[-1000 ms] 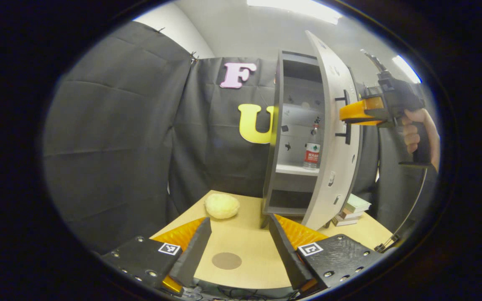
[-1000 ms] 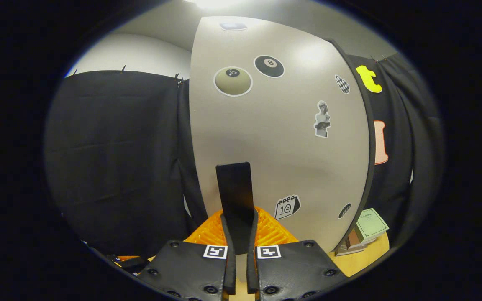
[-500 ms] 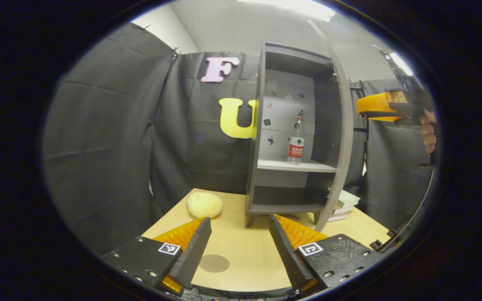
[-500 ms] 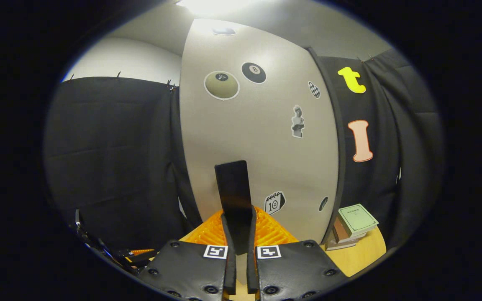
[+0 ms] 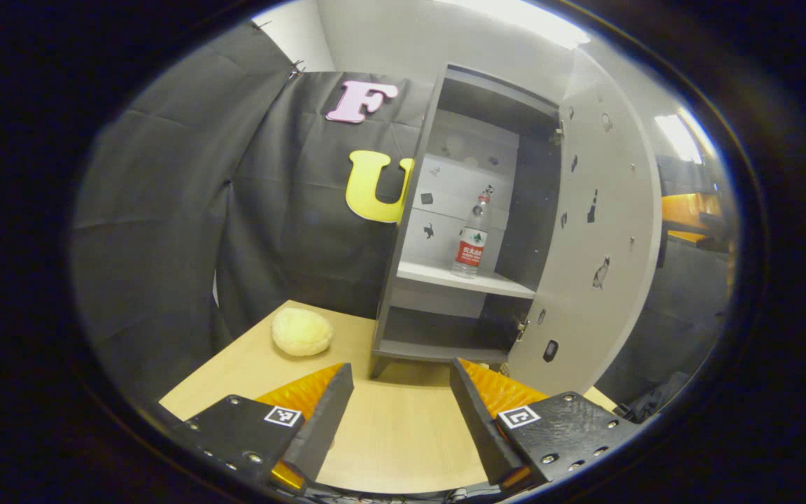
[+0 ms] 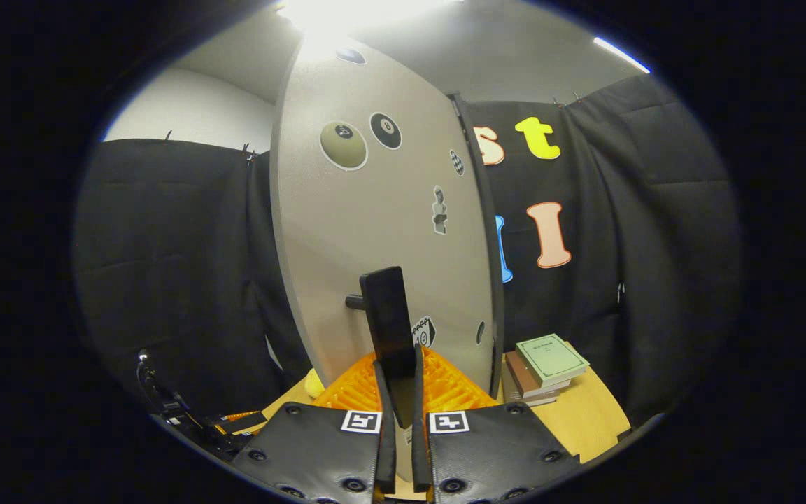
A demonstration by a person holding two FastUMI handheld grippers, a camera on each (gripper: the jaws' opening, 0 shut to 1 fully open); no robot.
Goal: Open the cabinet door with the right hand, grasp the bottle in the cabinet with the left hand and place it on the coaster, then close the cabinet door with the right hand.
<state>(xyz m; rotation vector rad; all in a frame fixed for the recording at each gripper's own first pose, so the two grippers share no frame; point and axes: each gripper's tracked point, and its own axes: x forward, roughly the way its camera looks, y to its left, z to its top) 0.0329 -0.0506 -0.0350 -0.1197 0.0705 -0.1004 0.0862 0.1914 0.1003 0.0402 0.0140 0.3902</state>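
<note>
At the bottom of the right gripper view, the right gripper (image 6: 397,413) is clamped tight on the black door handle (image 6: 389,329), both fingers squeezing it from either side. The handle sticks up at the middle of the frame, mounted on the cabinet door (image 6: 375,231), a pale panel with stickers that runs up to the top centre. A stack of books (image 6: 543,367) sits on the table at lower right.

In the left gripper view, the left gripper (image 5: 399,413) is spread wide with nothing between its fingers, low over the wooden table (image 5: 403,427). The cabinet (image 5: 445,231) stands open right of centre, and the bottle (image 5: 471,238) is upright on its middle shelf. A yellowish round lump (image 5: 301,332) lies on the table at lower left of centre.
</note>
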